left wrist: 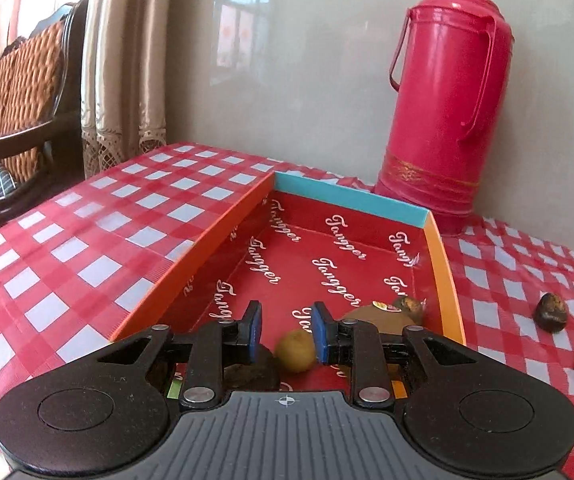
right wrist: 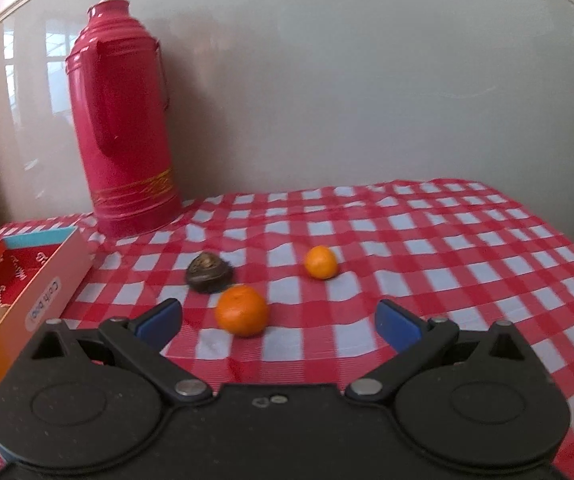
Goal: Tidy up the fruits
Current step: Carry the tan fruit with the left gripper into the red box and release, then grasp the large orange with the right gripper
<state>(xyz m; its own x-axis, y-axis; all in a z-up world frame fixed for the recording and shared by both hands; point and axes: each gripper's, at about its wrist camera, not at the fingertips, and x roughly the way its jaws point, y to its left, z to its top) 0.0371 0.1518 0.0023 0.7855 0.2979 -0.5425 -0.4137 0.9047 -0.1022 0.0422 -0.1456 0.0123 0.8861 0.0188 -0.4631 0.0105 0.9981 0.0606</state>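
1. Fruits lay in the red cardboard box [left wrist: 223, 240]; a small yellow-green round fruit [left wrist: 295, 350] sat below the left hand-held gripper [left wrist: 287, 330], whose jaws were a little apart, holding nothing.
2. Right hand-held gripper [right wrist: 279, 320] was wide open near a round orange tangerine [right wrist: 241, 310] on the red checked tabletop [right wrist: 447, 248].

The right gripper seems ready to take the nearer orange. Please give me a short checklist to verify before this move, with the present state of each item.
1. Right gripper open wide enough: ok, the jaws stand wider than the nearer orange.
2. Orange centred between the pads: not ok, it sits closer to the left pad.
3. Room around the orange: cannot tell, the dark fruit lies close behind it.
4. Left gripper free of fruit: ok, the pads touch nothing; a yellow-green fruit lies below them.
5. Space in the box: ok, most of the floor is bare.
6. Sharp view: not ok, the right wrist picture is blurred.
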